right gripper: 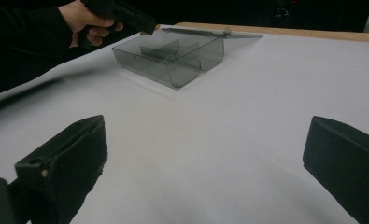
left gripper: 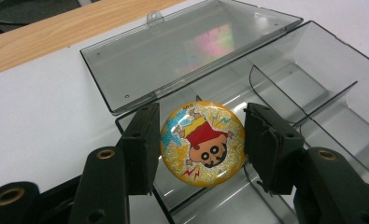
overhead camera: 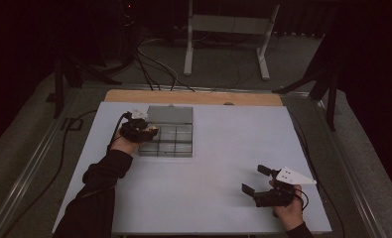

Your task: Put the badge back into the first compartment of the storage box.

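Badge (left gripper: 202, 143), round and yellow with a cartoon figure printed on it, sits between the jaws of the left gripper (left gripper: 198, 147), which close on its two sides and hold it over the near compartment of a smoky clear plastic box (left gripper: 313, 88). In the high view that left gripper (overhead camera: 143, 130) is at centre left of the frame, over the left edge of the box (overhead camera: 176, 134), whose lid (overhead camera: 171, 115) lies folded back flat on the white bench (overhead camera: 223, 163). At lower right of the same frame, the right gripper (overhead camera: 256, 180) rests well apart from the box, its jaws spread wide with nothing between them.
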Available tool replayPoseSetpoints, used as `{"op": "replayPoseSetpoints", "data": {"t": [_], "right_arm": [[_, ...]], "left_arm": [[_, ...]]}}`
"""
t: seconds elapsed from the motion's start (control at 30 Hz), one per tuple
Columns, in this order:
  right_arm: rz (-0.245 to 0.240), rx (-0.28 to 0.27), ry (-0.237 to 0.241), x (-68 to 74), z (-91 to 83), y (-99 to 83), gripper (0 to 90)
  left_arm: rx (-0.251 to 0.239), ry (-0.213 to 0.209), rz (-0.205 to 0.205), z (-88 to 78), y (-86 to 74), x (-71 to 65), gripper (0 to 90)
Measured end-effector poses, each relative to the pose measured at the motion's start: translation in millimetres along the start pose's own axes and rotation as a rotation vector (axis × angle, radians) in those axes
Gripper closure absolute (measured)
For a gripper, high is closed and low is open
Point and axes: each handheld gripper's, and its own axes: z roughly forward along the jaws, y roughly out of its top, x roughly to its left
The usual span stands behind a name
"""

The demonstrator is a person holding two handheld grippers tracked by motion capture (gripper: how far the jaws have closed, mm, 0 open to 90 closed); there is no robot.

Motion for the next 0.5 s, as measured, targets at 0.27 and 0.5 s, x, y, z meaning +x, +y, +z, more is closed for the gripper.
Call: {"op": "replayPoseSetpoints", "data": {"t": [0.27, 0.5], "right_arm": [[0.004, -0.003, -0.003, -0.9, -0.7, 0.1, 0.0], [0.005, -0.005, -0.001, -0.9, -1.0, 0.3, 0.0]], "left_arm": [[-0.005, 0.024, -0.019, 3.2, 1.4, -3.7, 48.2], [0.02, 0.045, -0.014, 7.5, 2.5, -7.8, 48.2]]}}
